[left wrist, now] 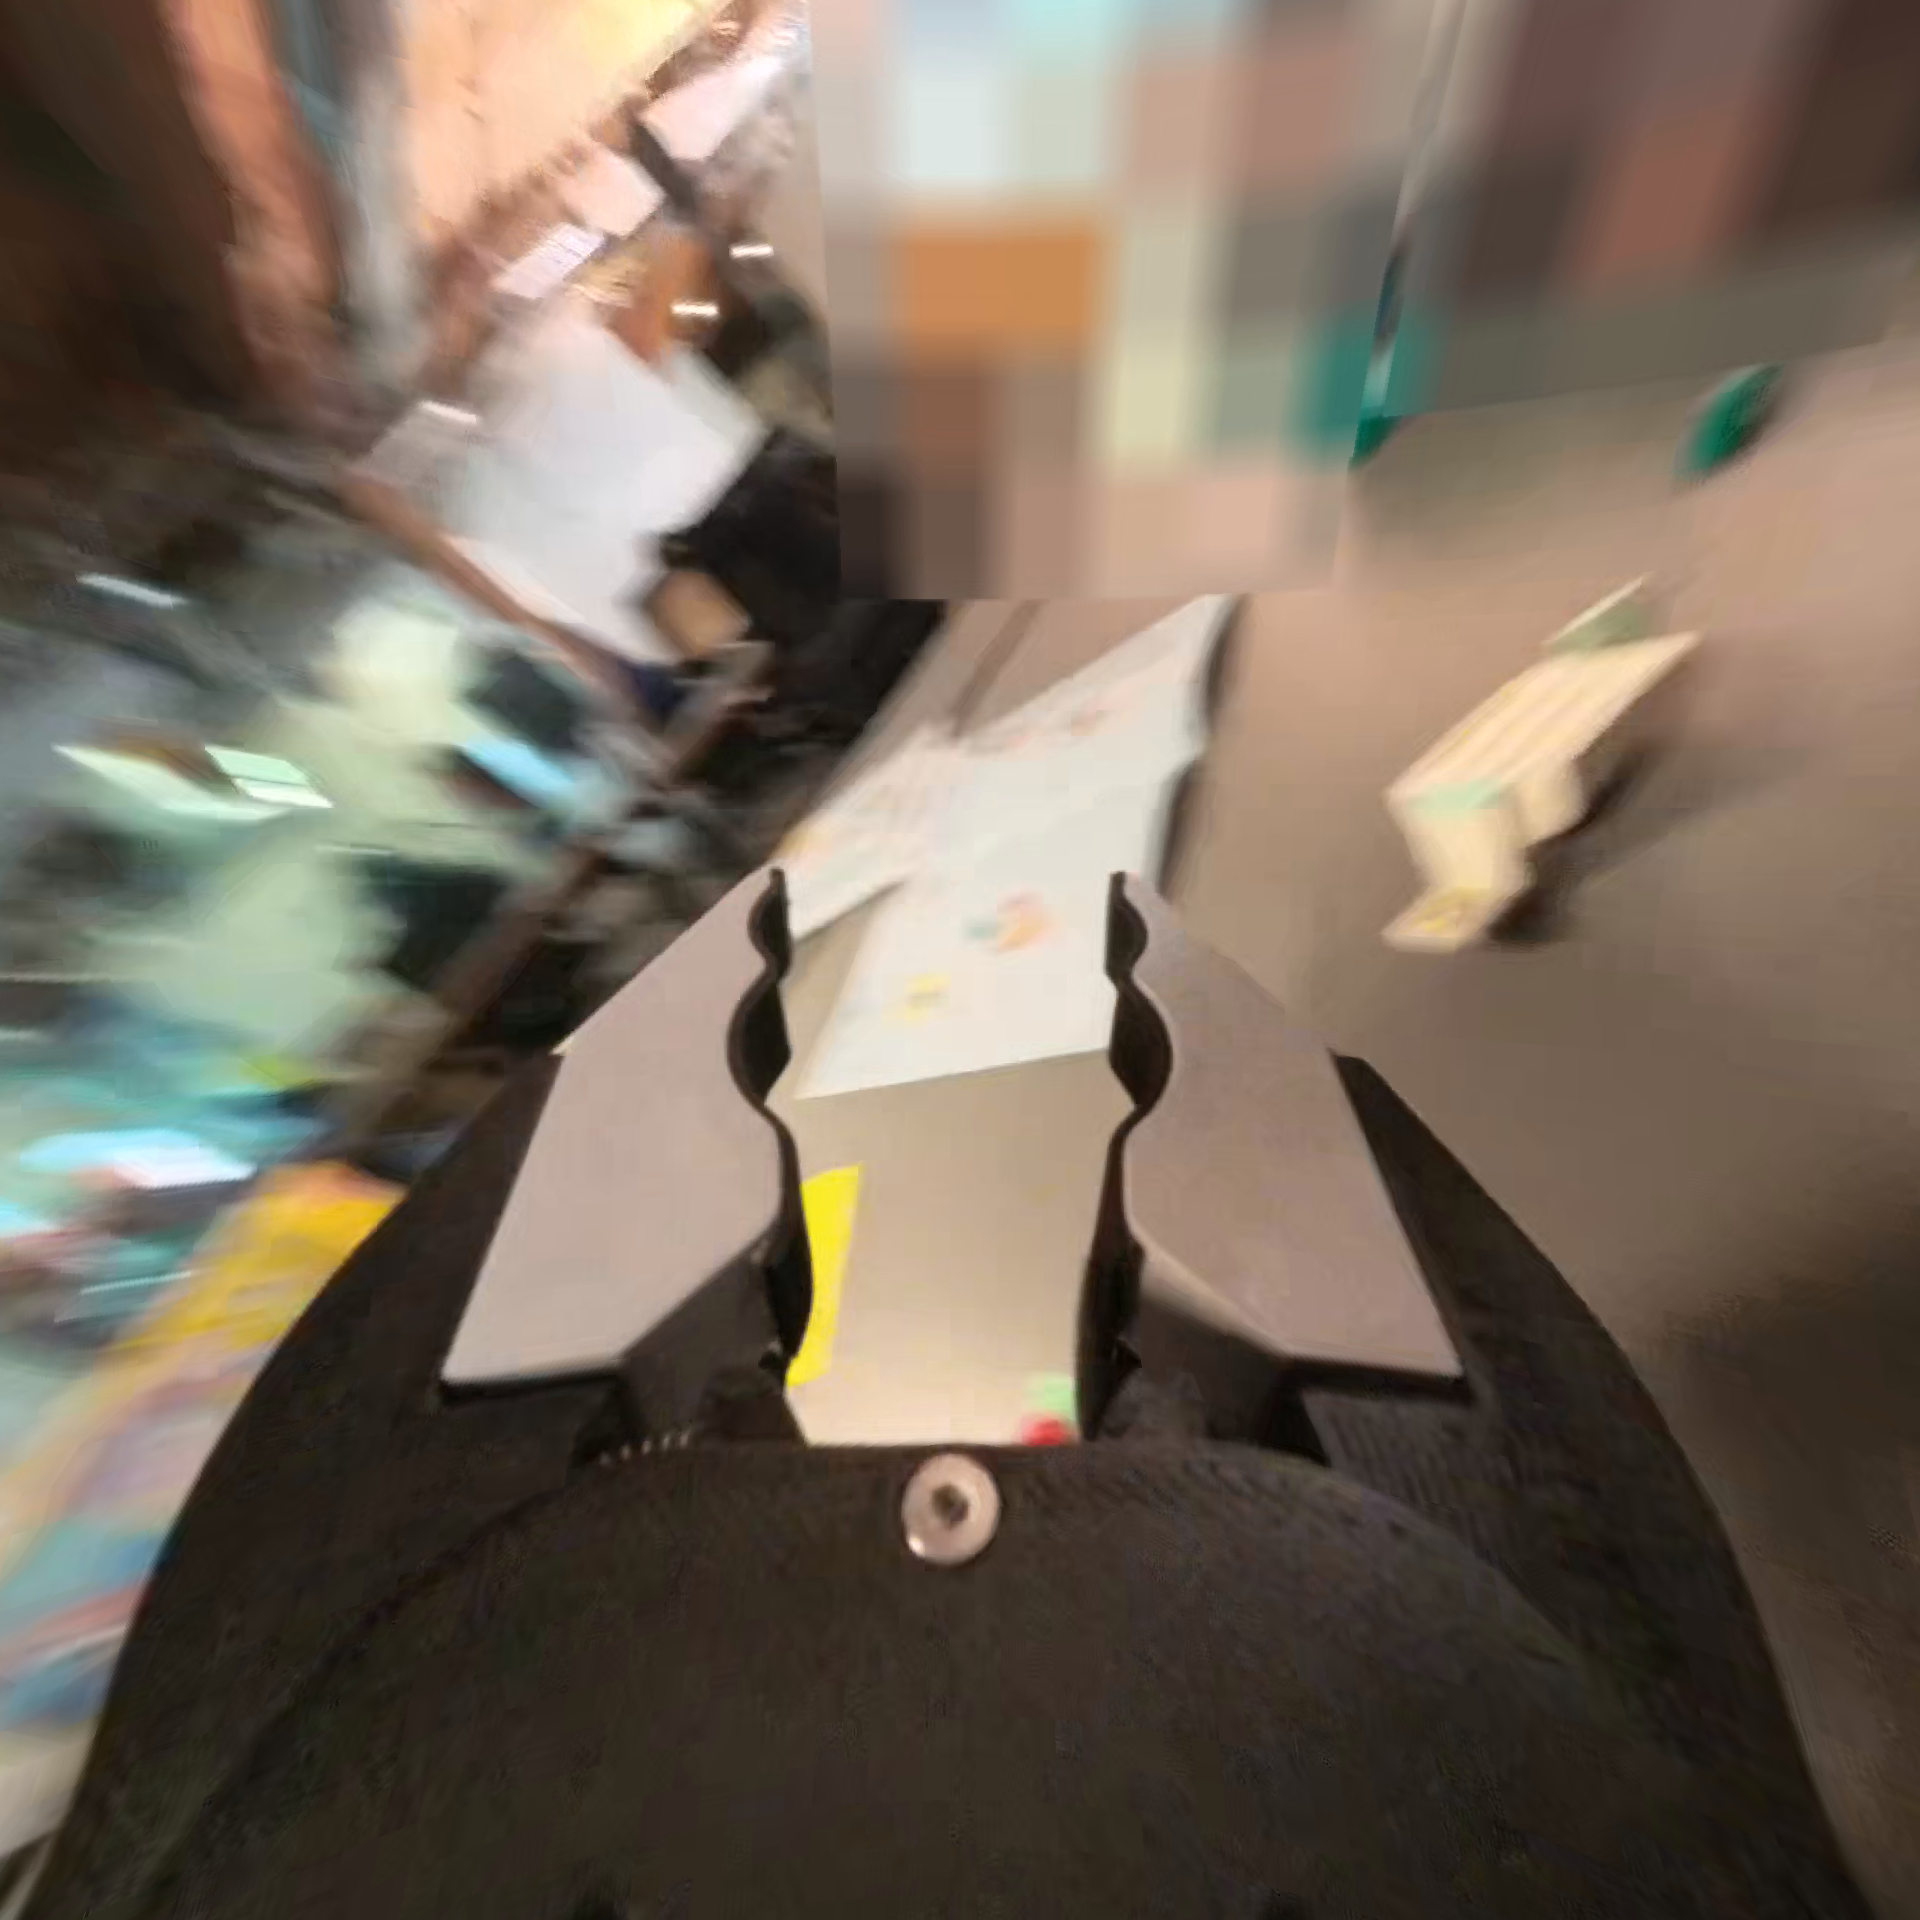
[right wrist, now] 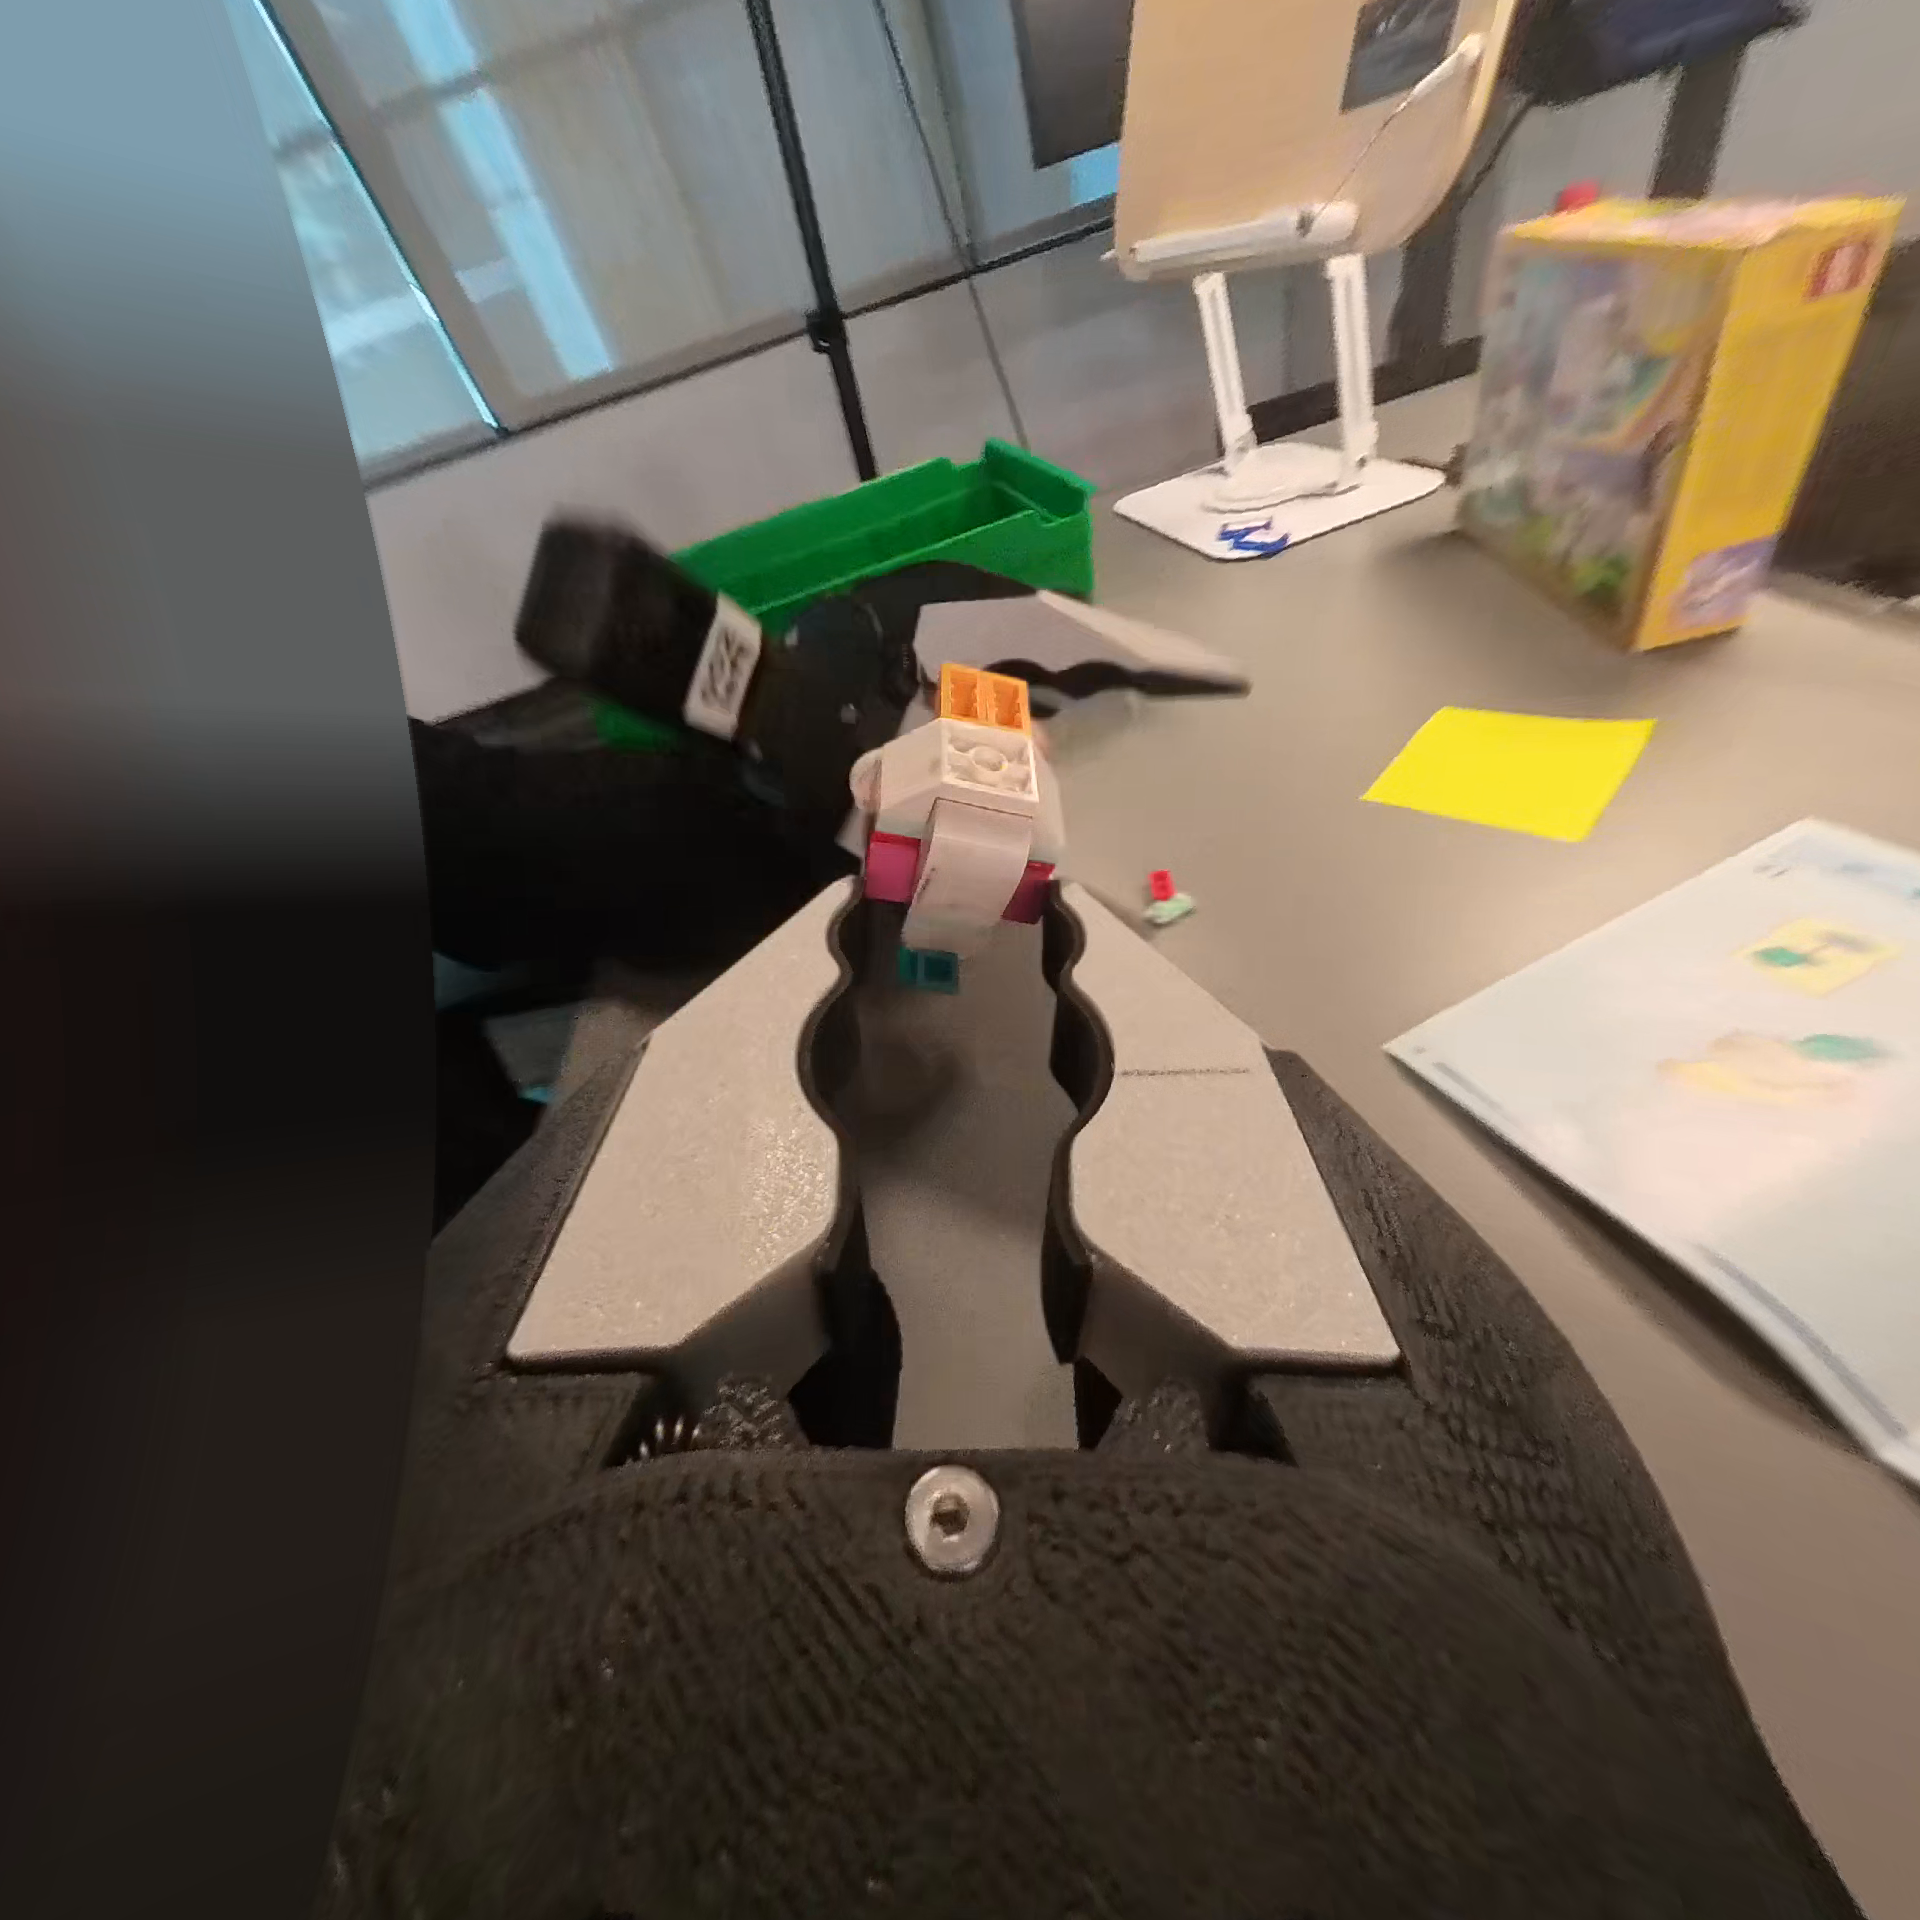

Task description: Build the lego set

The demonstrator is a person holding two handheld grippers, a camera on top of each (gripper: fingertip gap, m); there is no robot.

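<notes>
My right gripper (right wrist: 951,894) is shut on a small lego build (right wrist: 966,821) of white, magenta, orange and teal bricks, gripped at its magenta part between the fingertips and held above the grey table (right wrist: 1299,935). My left gripper (left wrist: 945,894) is open and empty in a motion-blurred view, over the instruction booklet (left wrist: 987,862). It also shows blurred in the right wrist view (right wrist: 790,665), just beyond the held build. A blurred white blocky build (left wrist: 1538,790) stands on the table to the left gripper's right.
A green tray (right wrist: 914,540) sits behind the left gripper. A yellow note (right wrist: 1507,769), the booklet (right wrist: 1714,1091), the yellow lego box (right wrist: 1662,416) and a white stand (right wrist: 1278,478) lie to the right. Small red and green pieces (right wrist: 1164,899) lie near the held build.
</notes>
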